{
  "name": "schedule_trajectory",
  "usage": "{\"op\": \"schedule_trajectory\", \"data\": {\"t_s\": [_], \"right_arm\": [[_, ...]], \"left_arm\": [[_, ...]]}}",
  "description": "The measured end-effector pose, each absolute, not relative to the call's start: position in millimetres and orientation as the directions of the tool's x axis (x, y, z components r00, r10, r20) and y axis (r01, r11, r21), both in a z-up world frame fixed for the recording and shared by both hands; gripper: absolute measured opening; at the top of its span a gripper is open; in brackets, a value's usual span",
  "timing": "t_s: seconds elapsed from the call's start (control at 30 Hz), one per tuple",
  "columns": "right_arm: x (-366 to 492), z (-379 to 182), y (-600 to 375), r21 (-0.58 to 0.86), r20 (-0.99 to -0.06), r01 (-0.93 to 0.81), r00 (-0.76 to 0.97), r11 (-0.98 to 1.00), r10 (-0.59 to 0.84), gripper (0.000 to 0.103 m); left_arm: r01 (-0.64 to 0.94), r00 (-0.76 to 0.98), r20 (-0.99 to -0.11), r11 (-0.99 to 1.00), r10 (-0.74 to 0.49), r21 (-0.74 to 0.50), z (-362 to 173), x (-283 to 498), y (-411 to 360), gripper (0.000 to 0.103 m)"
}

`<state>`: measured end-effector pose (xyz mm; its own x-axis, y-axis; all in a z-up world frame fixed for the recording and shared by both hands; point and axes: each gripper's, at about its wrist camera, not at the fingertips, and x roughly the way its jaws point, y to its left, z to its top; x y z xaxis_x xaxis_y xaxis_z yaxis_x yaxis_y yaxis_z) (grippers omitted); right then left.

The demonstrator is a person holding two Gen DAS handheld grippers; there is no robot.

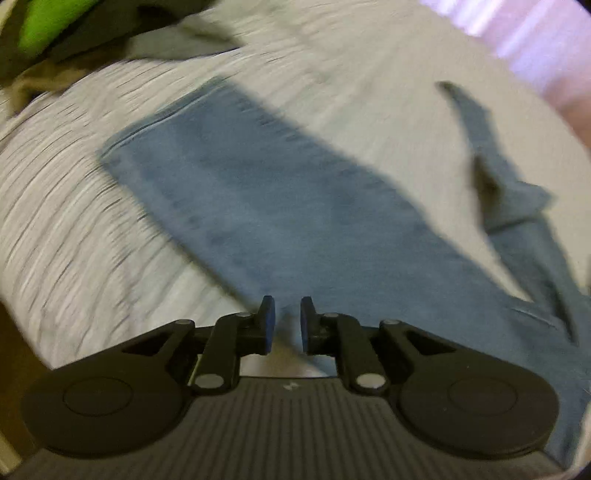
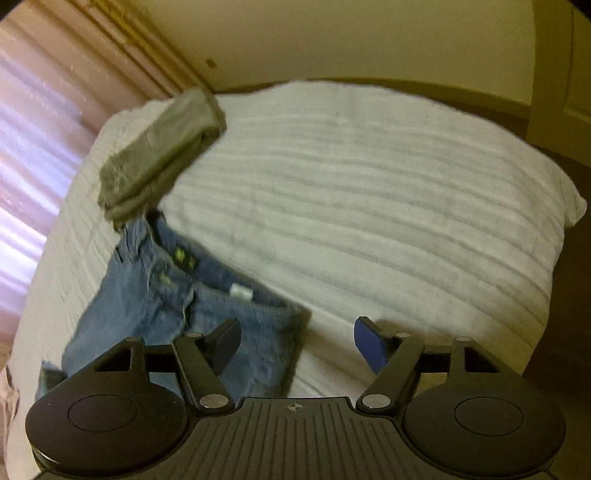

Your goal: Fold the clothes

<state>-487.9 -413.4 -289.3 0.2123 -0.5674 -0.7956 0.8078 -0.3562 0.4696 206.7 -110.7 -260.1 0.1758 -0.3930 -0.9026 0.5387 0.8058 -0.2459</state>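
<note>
A pair of blue jeans (image 1: 280,206) lies on the white ribbed bedspread (image 1: 66,229), one leg stretched away from me in the left wrist view, which is blurred. My left gripper (image 1: 287,325) hovers over the near part of that leg, its fingers a small gap apart with nothing between them. In the right wrist view the jeans' waistband (image 2: 173,295) with its white label lies at lower left. My right gripper (image 2: 297,343) is wide open and empty just above the waist end, its left finger over the denim.
A folded grey garment (image 2: 162,147) lies on the bedspread (image 2: 369,206) beyond the jeans' waist. Dark and green clothes (image 1: 55,33) are piled at the far left. Pink curtains (image 2: 33,155) hang at the left; a cream wall (image 2: 332,37) stands behind the bed.
</note>
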Motion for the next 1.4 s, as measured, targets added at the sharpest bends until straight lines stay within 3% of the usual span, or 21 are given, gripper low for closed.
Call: {"op": "schedule_trajectory", "data": {"t_s": [0.07,0.13,0.33,0.47,0.63,0.77,0.87,0.93,1.0,1.1,1.2,1.27,1.33,1.4], "right_arm": [[-488.2,-287.5,-420.4,0.490,-0.784,0.788,0.212,-0.373,-0.583,0.071],[-488.1,-285.7,-424.1,0.507,-0.777,0.770,0.214,-0.387,-0.592,0.071],[-475.7,-273.3,-433.7,0.490,-0.757,0.796,0.187,-0.355,-0.626,0.071],[-473.5,-263.3,-430.2,0.458,-0.759,0.804,0.132,-0.379,-0.638,0.071],[-463.0,-262.3,-415.4,0.435,-0.761,0.779,0.051,-0.451,-0.646,0.071],[-440.0,-273.2,-402.4,0.435,-0.769,0.751,0.024,-0.496,-0.638,0.071],[-416.2,-283.7,-392.3,0.433,-0.781,0.736,0.019,-0.521,-0.624,0.071],[-401.1,-285.2,-386.8,0.442,-0.782,0.726,0.023,-0.527,-0.623,0.071],[-388.1,-282.7,-384.3,0.449,-0.778,0.722,0.028,-0.525,-0.627,0.071],[-373.7,-271.5,-386.7,0.462,-0.764,0.728,0.036,-0.506,-0.645,0.071],[-362.1,-259.1,-396.1,0.478,-0.743,0.740,0.053,-0.473,-0.667,0.071],[-352.6,-257.1,-404.6,0.487,-0.740,0.748,0.080,-0.451,-0.668,0.071],[-342.5,-259.7,-411.5,0.487,-0.748,0.762,0.112,-0.426,-0.655,0.071],[-330.9,-262.9,-417.2,0.478,-0.759,0.783,0.140,-0.397,-0.636,0.071]], "left_arm": [[0.579,0.177,-0.882,0.771,-0.436,-0.265,-250.3,209.3,-128.1,0.010],[0.593,0.177,-0.860,0.750,-0.478,-0.295,-248.5,219.0,-153.2,0.018],[0.550,0.114,-0.799,0.707,-0.590,-0.444,-272.6,262.4,-262.3,0.028],[0.566,0.105,-0.783,0.685,-0.613,-0.460,-287.8,287.9,-343.3,0.032],[0.547,0.125,-0.754,0.679,-0.645,-0.490,-303.7,323.2,-432.5,0.051],[0.593,0.157,-0.757,0.674,-0.634,-0.441,-317.7,343.3,-496.1,0.061],[0.624,0.158,-0.779,0.673,-0.607,-0.398,-333.7,354.2,-535.0,0.056],[0.665,0.141,-0.801,0.655,-0.581,-0.359,-342.4,356.7,-552.3,0.002],[0.724,0.149,-0.789,0.609,-0.597,-0.324,-337.9,356.3,-557.5,0.002],[0.827,0.209,-0.684,0.499,-0.699,-0.258,-303.6,358.7,-541.9,0.002],[0.832,0.322,-0.561,0.511,-0.763,-0.217,-264.3,393.9,-502.3,0.002],[0.808,0.414,-0.526,0.566,-0.743,-0.164,-254.2,422.6,-472.8,0.004],[0.786,0.453,-0.579,0.610,-0.677,-0.098,-266.0,447.7,-447.2,0.019],[0.741,0.497,-0.689,0.671,-0.527,0.022,-297.2,459.3,-428.9,0.027]]}}
